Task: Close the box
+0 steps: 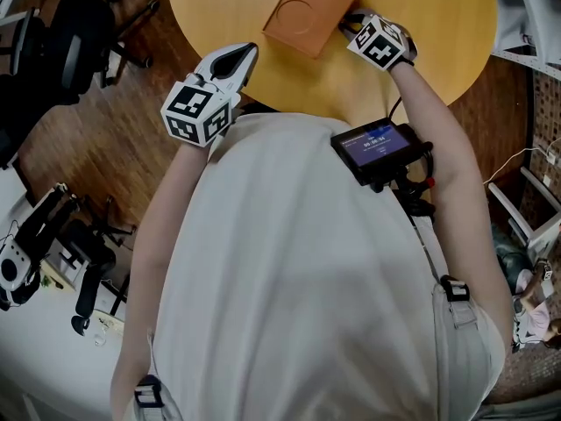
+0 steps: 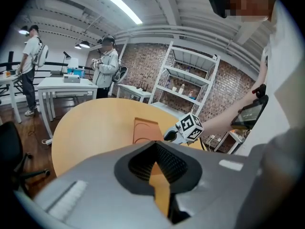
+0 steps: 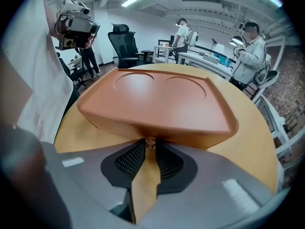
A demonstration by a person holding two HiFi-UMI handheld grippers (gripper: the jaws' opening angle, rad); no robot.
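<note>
An orange-brown box (image 1: pixel 311 7) with two round embossed rings on its lid lies closed on the round yellow table (image 1: pixel 421 51). In the right gripper view the box (image 3: pixel 157 99) fills the middle. My right gripper (image 3: pixel 147 142) meets its near edge, jaws pinched on a small clasp (image 3: pixel 146 142) there. In the head view that right gripper (image 1: pixel 351 24) touches the box's right side. My left gripper (image 1: pixel 250 53) hovers at the table's near edge, apart from the box, shut and holding nothing. From the left gripper (image 2: pixel 155 144) view, the box (image 2: pixel 145 130) and right gripper (image 2: pixel 167 136) lie ahead.
A black office chair (image 1: pixel 70 42) stands left of the table on the wooden floor. A white desk (image 1: pixel 35 323) with devices is at lower left. A screen device (image 1: pixel 381 147) hangs on the person's chest. Two people (image 2: pixel 107 66) and a white shelf rack (image 2: pixel 190 85) stand beyond the table.
</note>
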